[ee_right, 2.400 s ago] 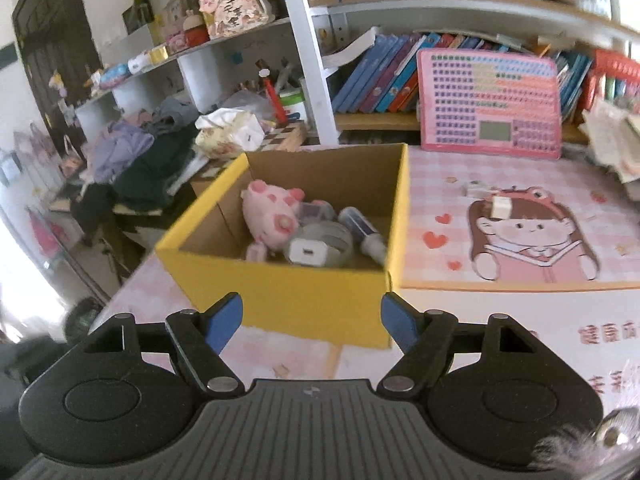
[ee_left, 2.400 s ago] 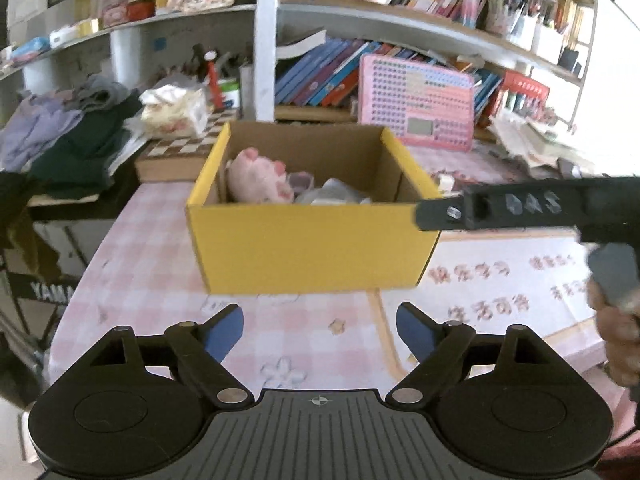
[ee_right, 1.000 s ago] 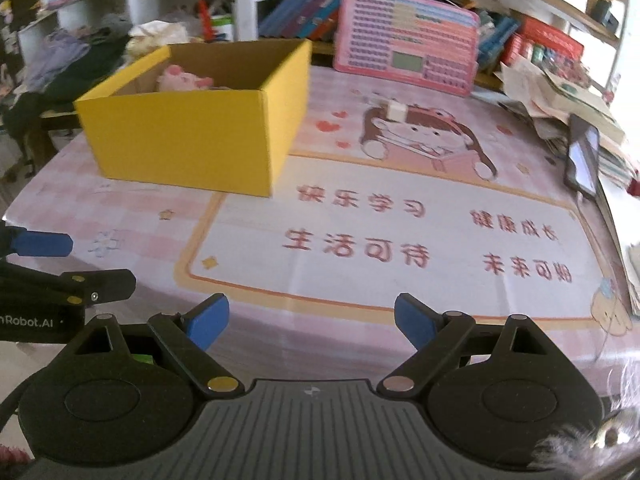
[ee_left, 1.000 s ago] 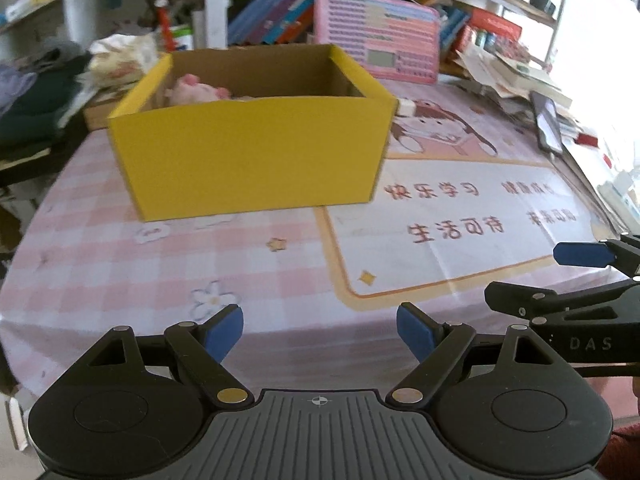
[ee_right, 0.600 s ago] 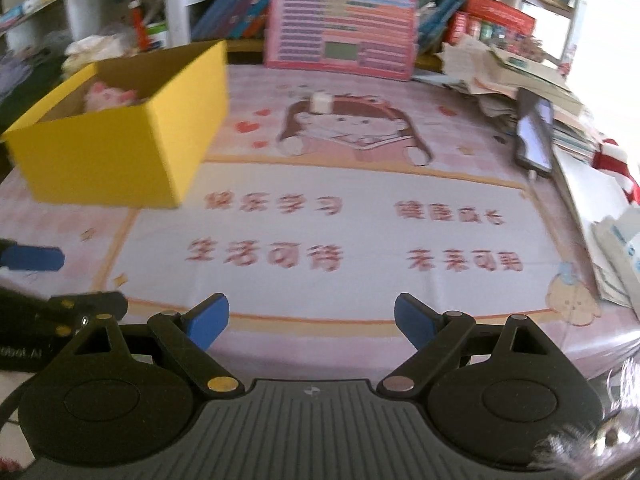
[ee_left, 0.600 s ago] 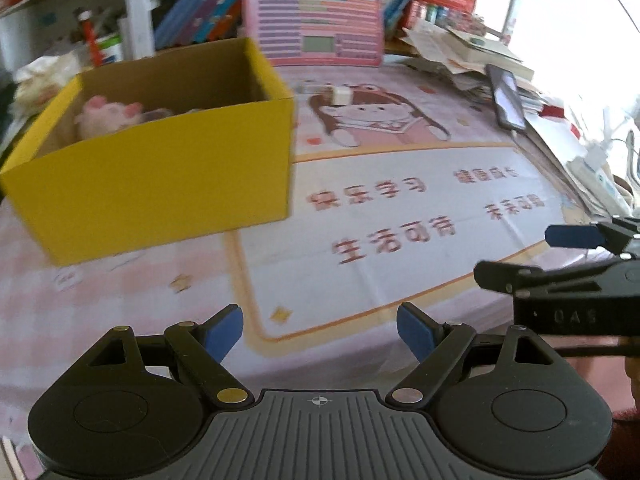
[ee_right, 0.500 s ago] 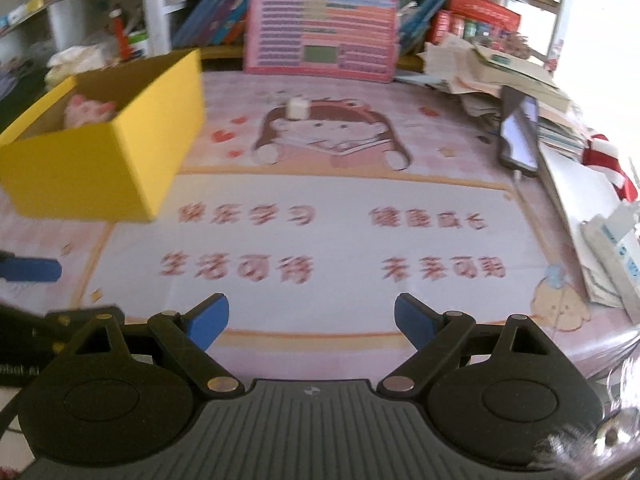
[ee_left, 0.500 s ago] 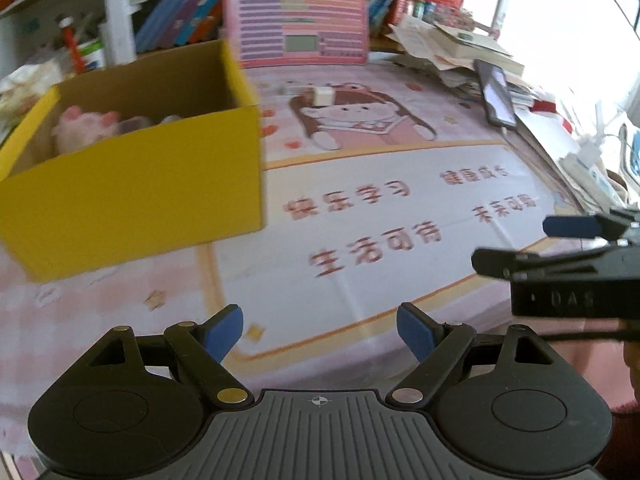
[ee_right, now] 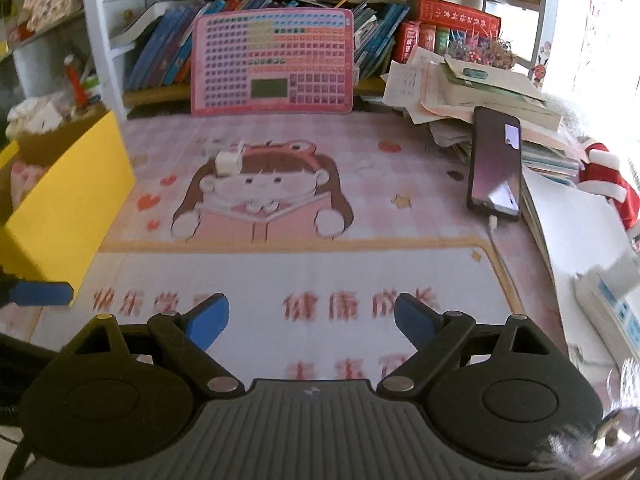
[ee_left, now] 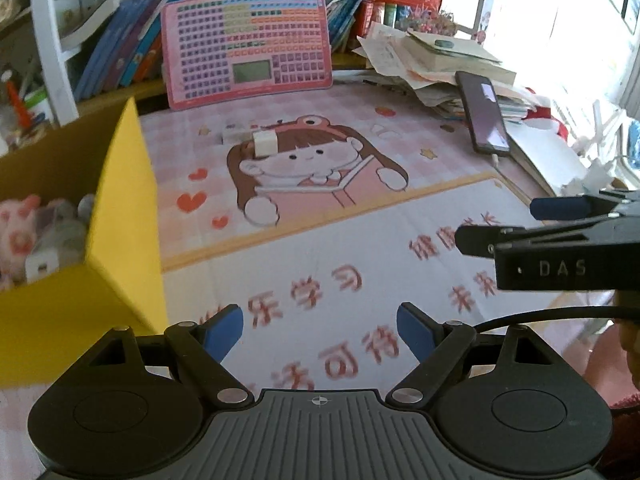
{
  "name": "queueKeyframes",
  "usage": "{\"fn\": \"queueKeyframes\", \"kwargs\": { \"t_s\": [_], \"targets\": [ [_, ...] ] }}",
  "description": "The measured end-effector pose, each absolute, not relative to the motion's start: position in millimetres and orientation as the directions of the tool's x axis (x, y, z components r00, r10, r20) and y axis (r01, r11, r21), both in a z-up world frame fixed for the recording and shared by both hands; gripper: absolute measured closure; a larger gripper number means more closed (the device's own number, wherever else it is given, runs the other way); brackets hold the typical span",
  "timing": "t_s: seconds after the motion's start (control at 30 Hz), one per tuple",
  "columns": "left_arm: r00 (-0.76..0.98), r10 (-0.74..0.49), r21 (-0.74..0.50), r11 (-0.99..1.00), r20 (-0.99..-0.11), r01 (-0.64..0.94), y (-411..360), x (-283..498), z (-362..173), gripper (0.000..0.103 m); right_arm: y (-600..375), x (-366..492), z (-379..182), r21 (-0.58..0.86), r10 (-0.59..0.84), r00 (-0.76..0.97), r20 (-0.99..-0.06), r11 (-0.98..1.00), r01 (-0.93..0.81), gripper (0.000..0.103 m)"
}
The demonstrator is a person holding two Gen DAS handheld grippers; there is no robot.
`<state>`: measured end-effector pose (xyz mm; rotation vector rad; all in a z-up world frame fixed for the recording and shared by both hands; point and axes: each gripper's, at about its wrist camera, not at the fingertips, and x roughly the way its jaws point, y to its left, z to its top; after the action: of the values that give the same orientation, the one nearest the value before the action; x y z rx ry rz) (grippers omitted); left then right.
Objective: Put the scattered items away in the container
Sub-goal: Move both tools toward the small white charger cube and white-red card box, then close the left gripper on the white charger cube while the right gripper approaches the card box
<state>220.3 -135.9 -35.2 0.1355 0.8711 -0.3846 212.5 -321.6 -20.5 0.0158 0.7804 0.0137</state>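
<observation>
Both grippers low in frame, fingers wide, nothing between them: left gripper (ee_left: 320, 328), right gripper (ee_right: 310, 318). Right gripper also shows at right edge of the left wrist view; a left finger tip pokes in at left edge of the right wrist view. Pink cartoon mat (ee_right: 304, 272) covers the table. Yellow box (ee_left: 120, 248) at left of frame, pink plush pig (ee_left: 16, 220) and a white charger (ee_left: 44, 264) inside. Small white cube (ee_left: 265, 144) sits centre frame on the mat's printed girl, well apart from the box. Black phone (ee_right: 496, 164) at right. Pink keyboard toy (ee_right: 272, 60) leans against the bookshelf, upper centre.
</observation>
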Motion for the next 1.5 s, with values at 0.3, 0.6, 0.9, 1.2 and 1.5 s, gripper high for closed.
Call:
{"fn": "queueKeyframes", "kwargs": {
  "t_s": [0.3,0.6,0.9,1.2,1.5],
  "targets": [
    [0.65,-0.179,0.061,0.942,-0.739,0.329,-164,271,-17,0.017,-349,290,-6,0.092,0.139,0.765,-0.629,0.99,-0.104,0.013],
    [0.66,-0.109,0.086,0.963,-0.743,0.256,-183,327,-19,0.017,-348,369,3,0.169,0.258,0.778,-0.573,0.966,-0.196,0.014],
    [0.664,-0.055,0.128,0.966,-0.745,0.223,-199,376,-39,0.017,-339,433,-16,0.16,0.33,0.734,-0.594,0.942,-0.294,0.018],
    [0.652,-0.026,0.102,0.982,-0.757,0.158,-197,417,-60,0.023,-341,483,-33,0.216,0.368,0.694,-0.619,0.929,-0.3,0.018],
    [0.63,-0.034,0.067,0.988,-0.775,0.135,-195,444,-81,0.038,-335,515,-55,0.24,0.388,0.641,-0.662,0.92,-0.309,0.024]
  ]
}}
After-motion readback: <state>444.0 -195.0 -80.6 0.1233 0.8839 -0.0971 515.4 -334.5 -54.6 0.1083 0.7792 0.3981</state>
